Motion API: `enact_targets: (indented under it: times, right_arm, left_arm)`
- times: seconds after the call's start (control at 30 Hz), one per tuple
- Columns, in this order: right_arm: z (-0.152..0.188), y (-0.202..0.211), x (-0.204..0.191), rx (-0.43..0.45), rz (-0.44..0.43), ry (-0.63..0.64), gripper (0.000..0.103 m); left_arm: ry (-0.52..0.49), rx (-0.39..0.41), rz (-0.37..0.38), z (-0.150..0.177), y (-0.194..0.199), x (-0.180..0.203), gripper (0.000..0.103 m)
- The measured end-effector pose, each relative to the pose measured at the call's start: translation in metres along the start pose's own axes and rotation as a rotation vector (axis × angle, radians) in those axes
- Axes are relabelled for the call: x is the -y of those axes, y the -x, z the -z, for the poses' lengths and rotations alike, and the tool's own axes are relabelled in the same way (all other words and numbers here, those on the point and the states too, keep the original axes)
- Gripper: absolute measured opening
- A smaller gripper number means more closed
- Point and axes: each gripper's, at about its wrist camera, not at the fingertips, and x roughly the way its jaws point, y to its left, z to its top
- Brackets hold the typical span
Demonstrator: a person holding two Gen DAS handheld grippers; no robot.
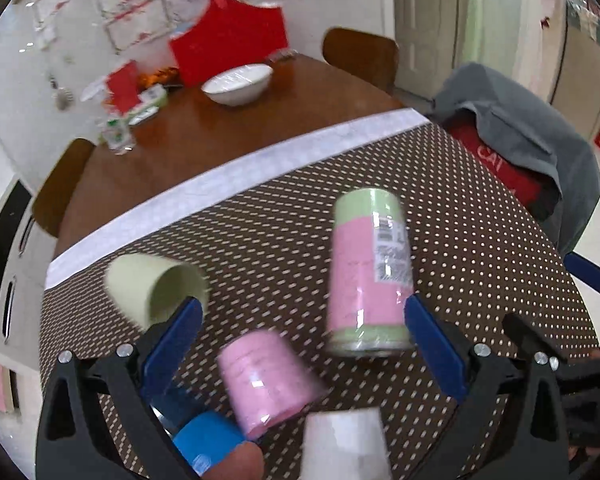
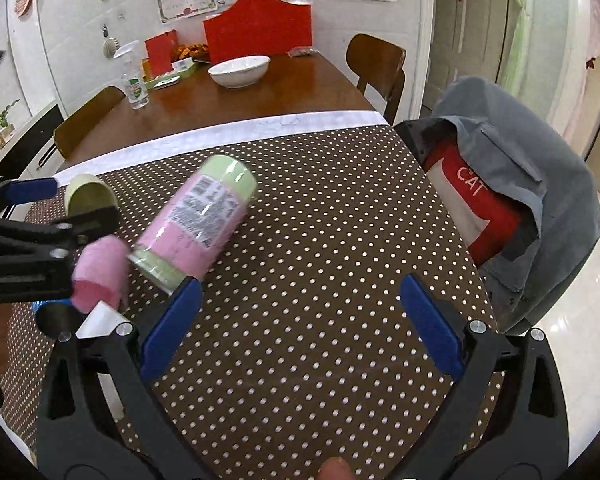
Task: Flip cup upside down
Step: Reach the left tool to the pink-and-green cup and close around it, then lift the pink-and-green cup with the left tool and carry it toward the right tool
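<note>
- Hovering wide apart, the left hand-held gripper [image 1: 304, 316] is framing the pink cup [image 1: 270, 382], already inverted near the surface's [image 1: 480, 208] near edge.
- Hanging empty, the right hand-held gripper [image 2: 300, 300] is also spread.
- Closing off-centre is risking knocking the wrapped cup stack [image 1: 370, 276].

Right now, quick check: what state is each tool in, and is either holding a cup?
Left tool: open, holding nothing; the pink cup lies below it, ungripped.
Right tool: open, empty, above the dotted tablecloth.

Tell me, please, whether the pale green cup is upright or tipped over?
Tipped: the pale green cup lies on its side, open mouth facing sideways.
</note>
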Motion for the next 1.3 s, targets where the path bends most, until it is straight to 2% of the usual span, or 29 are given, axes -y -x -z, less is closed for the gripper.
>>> enact_targets:
  times: [0.2,0.6,0.67,0.7,0.73,0.83,1.07,1.3]
  right_arm:
    - [-0.004,-0.016,0.013,-0.02,-0.004,-0.019,0.097]
    - [-0.006,-0.03,0.025,-0.035,-0.02,-0.056,0.097]
    - [-0.005,-0.029,0.027,-0.034,-0.023,-0.061,0.097]
    - [-0.005,-0.029,0.027,-0.033,-0.023,-0.062,0.097]
    - [-0.005,-0.029,0.028,-0.032,-0.024,-0.063,0.097]
    - [-0.003,-0.026,0.031,-0.03,-0.022,-0.07,0.097]
    - [0.002,-0.01,0.036,-0.007,-0.013,-0.097,0.097]
    - [0.009,0.024,0.03,0.042,-0.017,-0.099,0.097]
  left_arm:
    - [-0.008,-0.111,0.041,-0.018,-0.048,0.013,0.099]
    - [-0.037,-0.224,0.088,-0.032,-0.095,0.031,0.099]
    - [-0.029,-0.24,0.096,-0.033,-0.102,0.031,0.093]
    - [-0.026,-0.253,0.115,-0.033,-0.106,0.032,0.078]
    - [-0.022,-0.262,0.121,-0.033,-0.108,0.033,0.068]
    - [-0.02,-0.253,0.11,-0.034,-0.109,0.032,0.068]
    - [0.008,-0.196,0.118,-0.039,-0.076,0.02,0.068]
    - [0.025,-0.121,0.12,-0.026,-0.01,0.004,0.068]
